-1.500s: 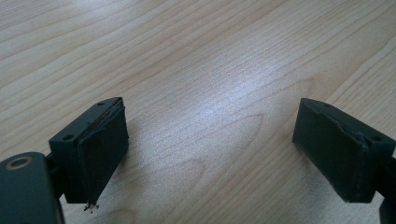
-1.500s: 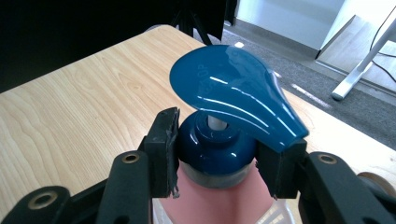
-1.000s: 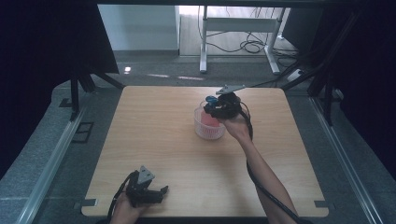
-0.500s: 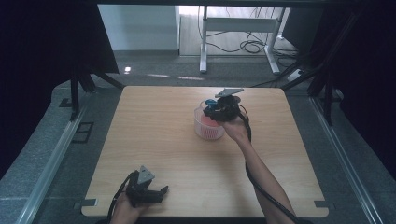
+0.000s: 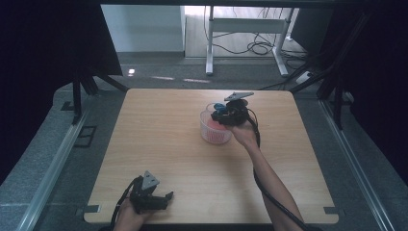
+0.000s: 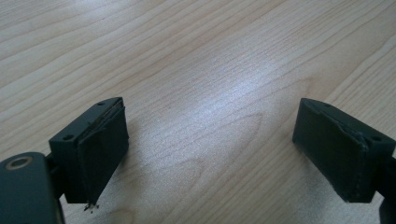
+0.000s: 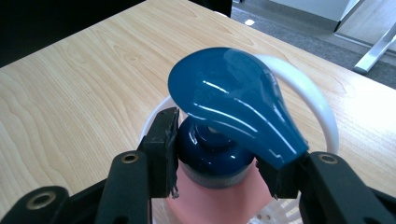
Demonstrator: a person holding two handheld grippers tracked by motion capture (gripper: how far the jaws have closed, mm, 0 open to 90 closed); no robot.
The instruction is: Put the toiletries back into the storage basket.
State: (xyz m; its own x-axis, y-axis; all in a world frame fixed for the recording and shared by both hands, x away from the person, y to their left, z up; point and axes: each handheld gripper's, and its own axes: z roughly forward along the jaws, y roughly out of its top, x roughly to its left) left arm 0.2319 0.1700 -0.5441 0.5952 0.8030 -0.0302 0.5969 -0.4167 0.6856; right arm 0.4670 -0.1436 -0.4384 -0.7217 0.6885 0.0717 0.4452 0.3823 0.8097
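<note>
Moved: right claw (image 7: 217,163) shifted slightly with glossy blue-capped pink bottle (image 7: 233,116), gripped over white perforated basket (image 5: 214,130).
Left claw (image 6: 210,149): wide, above woodgrain surface (image 6: 196,56).

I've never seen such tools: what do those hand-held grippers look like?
Each black two-jaw gripper, left and right, carries a grey three-cornered plate on top and trails a black cable. The jaws end in blocky black pads. The person's forearms are bare, with no sleeves.

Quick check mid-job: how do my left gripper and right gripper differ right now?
The left gripper sits at the near edge of the light wooden table; the right gripper is farther out, over the pink perforated basket with a white rim. The left gripper's jaws stand wide apart around bare wood; the right gripper's jaws clamp the glossy blue pump top of a pink bottle. Both are hand-held with black jaws.
</note>
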